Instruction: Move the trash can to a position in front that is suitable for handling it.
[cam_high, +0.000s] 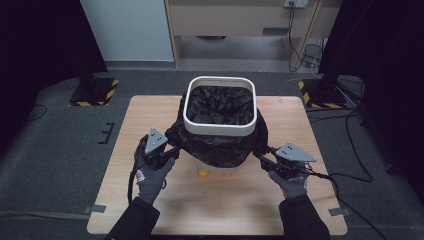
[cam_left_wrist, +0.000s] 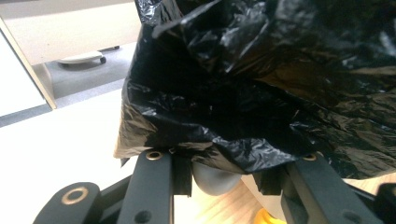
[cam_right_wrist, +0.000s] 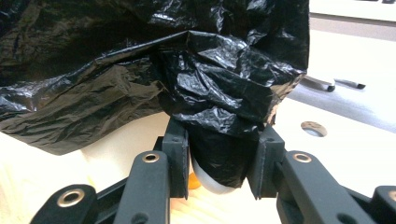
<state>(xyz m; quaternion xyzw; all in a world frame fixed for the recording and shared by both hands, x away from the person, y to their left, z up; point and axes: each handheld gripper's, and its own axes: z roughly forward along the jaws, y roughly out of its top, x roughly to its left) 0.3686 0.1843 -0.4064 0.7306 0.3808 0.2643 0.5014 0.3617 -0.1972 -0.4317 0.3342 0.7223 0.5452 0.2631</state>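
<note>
Reaching in from the bottom of the high view, two dark-sleeved forearms in grey gloves angle inward toward the white bin (cam_high: 220, 127) that stands on the wooden table (cam_high: 150, 120). The left hand (cam_high: 150, 172) holds the left gripper (cam_high: 172, 151) pointing right and slightly forward at the bin's left flank; the right hand (cam_high: 290, 181) holds the right gripper (cam_high: 261, 156) pointing left at the bin's right flank, so the two tools face each other across it.

Counted: one bin, one black bin bag (cam_high: 220, 145), two grippers, each topped by one grey three-cornered plate, and one cable trailing from each. Two small orange feet (cam_high: 202, 173) peek out under the bin's front.

The bag lines the bin and folds out over its rim, draping down the outer walls. In the left gripper view the jaws stand partly closed, with the bag's (cam_left_wrist: 261, 93) lower hem lying across their tips and the bin's pale wall between them; whether the pads pinch the film cannot be told. In the right gripper view the jaws are clenched on a bunched fold of the bag (cam_right_wrist: 224, 107), which hangs between the pads over the bin's pale corner.

A small red-and-white label sits on the left glove's cuff; its writing is too small to read.
</note>
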